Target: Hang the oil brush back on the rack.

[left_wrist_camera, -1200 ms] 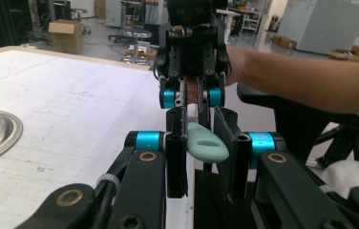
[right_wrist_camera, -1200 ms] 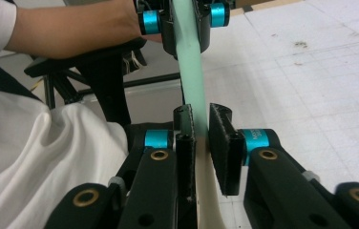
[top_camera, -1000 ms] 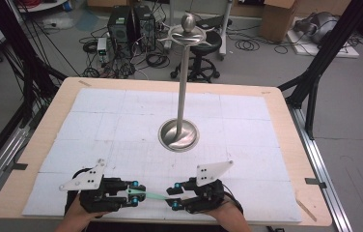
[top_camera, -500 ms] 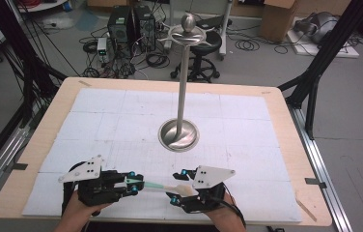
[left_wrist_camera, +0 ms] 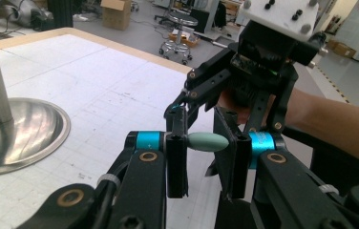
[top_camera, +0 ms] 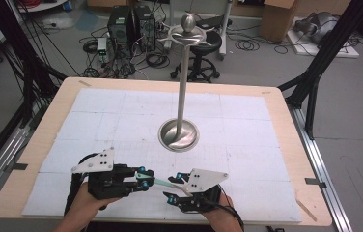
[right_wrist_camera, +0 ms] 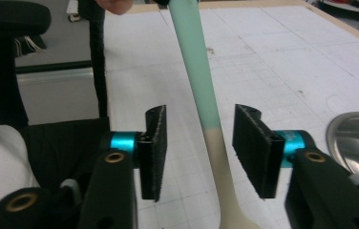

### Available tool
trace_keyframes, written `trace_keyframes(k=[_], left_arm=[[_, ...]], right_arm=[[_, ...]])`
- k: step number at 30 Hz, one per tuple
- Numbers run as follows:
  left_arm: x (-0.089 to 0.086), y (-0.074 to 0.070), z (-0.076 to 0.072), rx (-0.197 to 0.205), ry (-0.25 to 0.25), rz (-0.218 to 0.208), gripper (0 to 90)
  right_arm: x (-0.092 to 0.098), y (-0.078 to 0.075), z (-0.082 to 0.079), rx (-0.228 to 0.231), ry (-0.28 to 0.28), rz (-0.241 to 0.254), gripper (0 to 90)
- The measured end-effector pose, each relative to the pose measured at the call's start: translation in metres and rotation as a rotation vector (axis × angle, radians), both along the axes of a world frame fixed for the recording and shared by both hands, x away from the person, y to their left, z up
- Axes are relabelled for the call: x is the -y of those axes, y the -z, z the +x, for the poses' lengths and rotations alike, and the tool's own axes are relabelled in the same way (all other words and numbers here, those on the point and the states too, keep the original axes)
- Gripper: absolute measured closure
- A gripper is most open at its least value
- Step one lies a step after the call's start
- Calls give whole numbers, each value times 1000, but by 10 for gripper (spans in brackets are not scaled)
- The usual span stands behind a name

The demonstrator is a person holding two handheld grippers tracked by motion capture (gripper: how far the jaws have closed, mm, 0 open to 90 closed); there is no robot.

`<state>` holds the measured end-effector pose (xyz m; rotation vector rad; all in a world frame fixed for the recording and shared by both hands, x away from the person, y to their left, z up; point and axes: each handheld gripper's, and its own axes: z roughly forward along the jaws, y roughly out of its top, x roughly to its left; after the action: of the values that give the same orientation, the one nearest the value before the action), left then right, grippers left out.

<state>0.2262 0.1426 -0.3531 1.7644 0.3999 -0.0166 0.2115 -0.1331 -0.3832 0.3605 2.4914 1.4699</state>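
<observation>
A slim utensil with a mint-green handle (top_camera: 162, 182) and a cream lower end (right_wrist_camera: 221, 171) hangs level between the two grippers near the table's front edge. My left gripper (top_camera: 144, 178) is shut on the green handle's tip (left_wrist_camera: 208, 141), which spans the gap between both pads. My right gripper (right_wrist_camera: 200, 150) faces it from the right and stands open. The utensil's shaft (right_wrist_camera: 194, 62) runs between its pads with a gap on each side. Its jaws have just been closing around the shaft. In the left gripper view the right gripper (left_wrist_camera: 201, 117) sits close behind the handle tip.
A tall metal stand (top_camera: 183, 82) with a round dished base (top_camera: 189, 140) rises from the middle of the white gridded mat (top_camera: 121, 121). Its base also shows at the left gripper view's left (left_wrist_camera: 29, 133). Stools, cables and boxes lie on the floor beyond the table.
My left gripper has risen and moved away from the front edge with the utensil in it. The right gripper stayed in place while its jaws widened around the shaft, then narrowed.
</observation>
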Motion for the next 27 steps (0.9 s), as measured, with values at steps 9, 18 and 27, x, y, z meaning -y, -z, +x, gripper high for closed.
trace_keyframes(k=[9, 18, 27], left_arm=[[8, -1, 1, -22, -16, 2, 755], [9, -1, 3, -34, -10, -17, 752], [-2, -2, 11, -15, 8, -173, 495]], right_arm=[[1, -1, -2, 38, 40, -9, 678], [-1, 0, -1, 44, 7, -28, 803], [1, -3, -1, -3, -68, 32, 824]])
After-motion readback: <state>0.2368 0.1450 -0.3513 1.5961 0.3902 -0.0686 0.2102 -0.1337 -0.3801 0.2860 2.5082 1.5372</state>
